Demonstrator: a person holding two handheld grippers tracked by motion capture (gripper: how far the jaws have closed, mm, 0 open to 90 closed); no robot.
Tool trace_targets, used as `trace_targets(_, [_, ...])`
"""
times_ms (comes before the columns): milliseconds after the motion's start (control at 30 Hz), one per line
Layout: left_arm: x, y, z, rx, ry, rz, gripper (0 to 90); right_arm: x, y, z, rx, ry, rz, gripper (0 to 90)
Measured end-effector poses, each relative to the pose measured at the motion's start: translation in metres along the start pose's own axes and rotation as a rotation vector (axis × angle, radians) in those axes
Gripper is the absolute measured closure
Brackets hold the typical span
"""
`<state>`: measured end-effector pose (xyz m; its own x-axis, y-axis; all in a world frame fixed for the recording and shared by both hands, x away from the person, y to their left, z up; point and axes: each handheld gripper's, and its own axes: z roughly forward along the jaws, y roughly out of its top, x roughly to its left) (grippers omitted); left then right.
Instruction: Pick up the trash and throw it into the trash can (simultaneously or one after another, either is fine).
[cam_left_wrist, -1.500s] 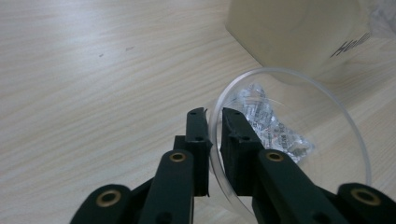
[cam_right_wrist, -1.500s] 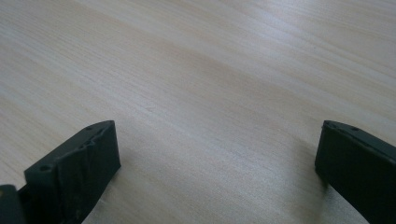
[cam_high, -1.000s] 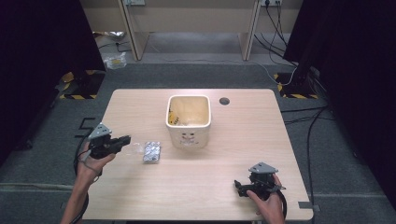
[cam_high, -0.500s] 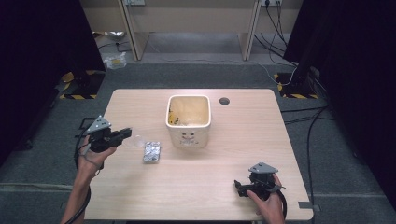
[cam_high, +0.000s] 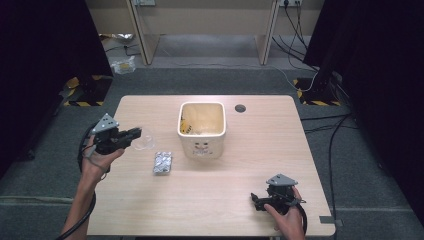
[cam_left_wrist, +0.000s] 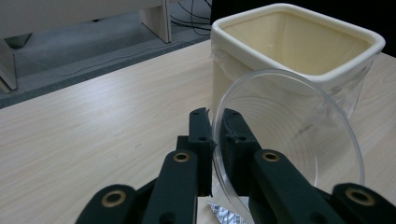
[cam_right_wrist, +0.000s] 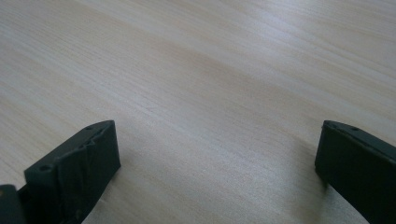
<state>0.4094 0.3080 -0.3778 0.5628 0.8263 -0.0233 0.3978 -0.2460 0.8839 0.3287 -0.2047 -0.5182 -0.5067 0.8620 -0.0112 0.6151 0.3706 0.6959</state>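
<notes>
Left gripper (cam_high: 134, 134): left-centre of the high view, held in a hand (cam_high: 97, 155) above the table (cam_high: 210, 200). Jaws pressed together on the rim of a clear cup (cam_high: 142, 142). In the left gripper view (cam_left_wrist: 213, 126) the cup (cam_left_wrist: 289, 135) lies on its side, mouth facing the camera, filling the centre-right of the frame, its thin wall pinched between the two black fingers (cam_left_wrist: 201, 140).

Bin (cam_high: 201, 129): cream, square, open-topped, at the centre of the high view, a small face printed on its near wall, some yellow at its inner left. In the left gripper view the bin (cam_left_wrist: 299, 42) stands at upper right, just behind the cup.

Foil pack (cam_high: 162, 163): silver, flat on the table, lower left of the bin and below the cup. A corner of it (cam_left_wrist: 224, 215) shows under the jaws at the bottom of the left gripper view.

Right gripper (cam_high: 256, 201): lower right of the high view, low over the table near its front edge, held in a hand (cam_high: 287, 220). In the right gripper view (cam_right_wrist: 215, 154) its jaws stand spread wide with bare tabletop (cam_right_wrist: 210, 70) between them.

Round hole (cam_high: 240, 107): dark, in the table, upper right of the bin.
</notes>
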Motion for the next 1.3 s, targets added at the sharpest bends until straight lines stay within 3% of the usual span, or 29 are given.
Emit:
trace_targets(400, [0.003,0.031,0.002,-0.032,-0.028,0.001,83.2,0.000,0.000,0.000,0.000,0.000,0.000,0.3])
trace_targets(1300, [-0.026,0.091,0.027,-0.071,-0.072,0.060,83.2,0.000,0.000,0.000,-0.002,0.000,-0.002,0.3])
